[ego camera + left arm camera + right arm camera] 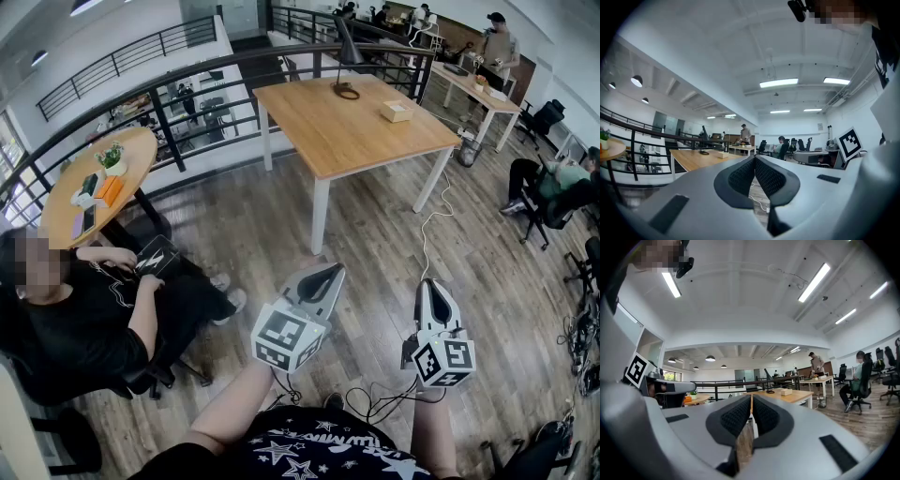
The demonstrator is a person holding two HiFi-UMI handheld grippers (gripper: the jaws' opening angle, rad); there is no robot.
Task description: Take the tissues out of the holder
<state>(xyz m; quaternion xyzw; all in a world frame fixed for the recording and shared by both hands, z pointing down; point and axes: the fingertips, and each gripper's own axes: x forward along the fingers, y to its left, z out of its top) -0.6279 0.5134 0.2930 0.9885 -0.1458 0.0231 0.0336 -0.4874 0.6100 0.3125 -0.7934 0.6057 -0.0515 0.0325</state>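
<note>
Tissue holder (397, 112) is seen on the wooden counter (328, 141), well ahead across the floor (375, 234) from both tongs, judged slightly nearer the right tongs (433, 286) than the left tongs (328, 274), both held level, pressed shut and empty.
</note>
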